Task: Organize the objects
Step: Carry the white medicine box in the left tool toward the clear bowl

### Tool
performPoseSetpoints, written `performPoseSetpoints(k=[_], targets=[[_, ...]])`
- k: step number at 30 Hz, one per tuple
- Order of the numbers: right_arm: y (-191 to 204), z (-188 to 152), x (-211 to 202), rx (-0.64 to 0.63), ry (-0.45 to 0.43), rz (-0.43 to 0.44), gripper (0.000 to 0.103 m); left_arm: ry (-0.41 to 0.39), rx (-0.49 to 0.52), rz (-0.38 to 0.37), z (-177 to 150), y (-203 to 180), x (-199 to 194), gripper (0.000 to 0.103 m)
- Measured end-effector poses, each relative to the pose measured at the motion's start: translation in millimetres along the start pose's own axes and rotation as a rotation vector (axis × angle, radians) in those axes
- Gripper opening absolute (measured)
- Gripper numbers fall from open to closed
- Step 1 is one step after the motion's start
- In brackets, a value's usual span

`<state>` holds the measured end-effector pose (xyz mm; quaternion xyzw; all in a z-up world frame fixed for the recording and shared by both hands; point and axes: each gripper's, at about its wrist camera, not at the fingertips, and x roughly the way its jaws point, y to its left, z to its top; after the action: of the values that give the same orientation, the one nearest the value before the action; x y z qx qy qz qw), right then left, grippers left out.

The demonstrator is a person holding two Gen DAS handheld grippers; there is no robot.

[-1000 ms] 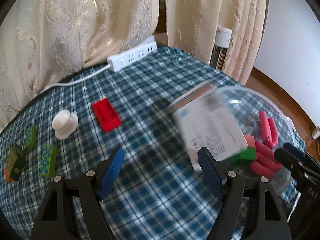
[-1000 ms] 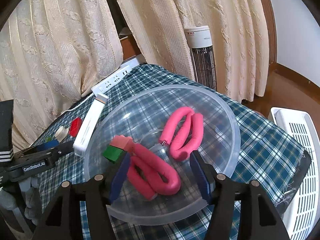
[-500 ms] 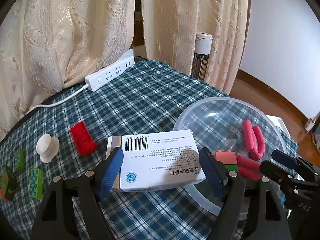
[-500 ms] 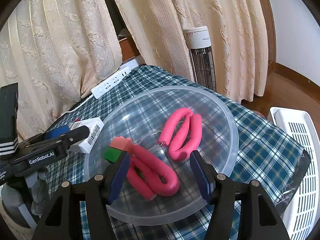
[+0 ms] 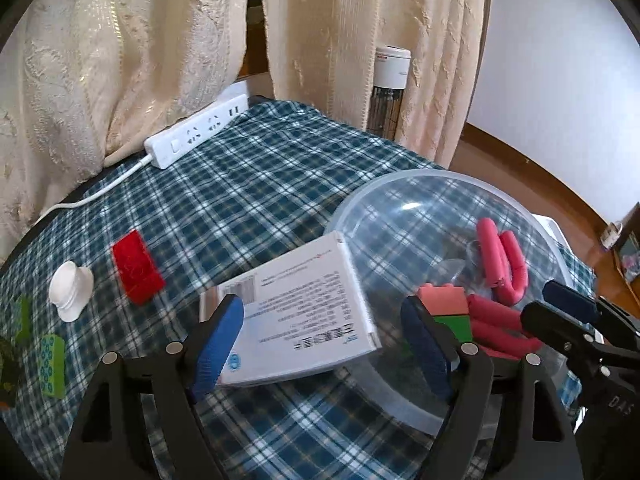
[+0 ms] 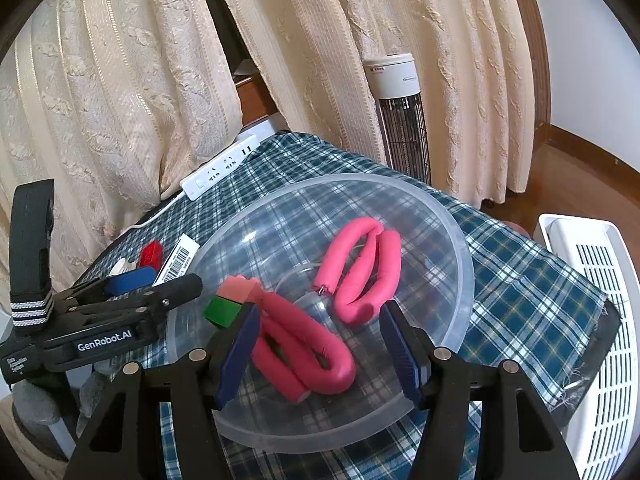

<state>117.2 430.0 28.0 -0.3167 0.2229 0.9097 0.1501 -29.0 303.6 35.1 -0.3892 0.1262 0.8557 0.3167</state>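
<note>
A white medicine box (image 5: 304,312) lies tilted between the fingers of my left gripper (image 5: 320,344), its far edge resting against the rim of the clear plastic bowl (image 5: 400,178). The right-hand pad stands clear of the box, so this gripper is open. The bowl holds pink foam rollers (image 6: 368,268), a pink brick (image 6: 236,286) and a green brick (image 6: 222,310). My right gripper (image 6: 320,348) hovers open over the bowl's near side with nothing pressed between its pads. A red brick (image 5: 136,272), a white knob (image 5: 70,290) and green studded bricks (image 5: 52,362) lie on the checked cloth to the left.
A white power strip (image 5: 196,134) with its cable lies at the table's back edge under cream curtains. A tower heater (image 6: 400,120) stands behind the table. A white slatted basket (image 6: 592,320) sits beyond the table's right edge.
The box, gripped squarely between the left pads half a second ago, has turned and tipped onto the bowl's rim, free of the right-hand pad. The right gripper has not moved.
</note>
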Motion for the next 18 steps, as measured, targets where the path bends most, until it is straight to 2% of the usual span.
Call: performPoseSetpoints(k=[5,13,18], targets=[[0,0,1,0.000,0.001,0.000,0.065,0.009,-0.004,0.018,0,11,2,0.082],[0,0,2,-0.002,0.001,-0.005,0.065,0.003,0.074,0.019,2,15,0,0.082],[0,0,2,-0.003,0.001,-0.006,0.065,0.021,0.046,0.007,4,20,8,0.082]])
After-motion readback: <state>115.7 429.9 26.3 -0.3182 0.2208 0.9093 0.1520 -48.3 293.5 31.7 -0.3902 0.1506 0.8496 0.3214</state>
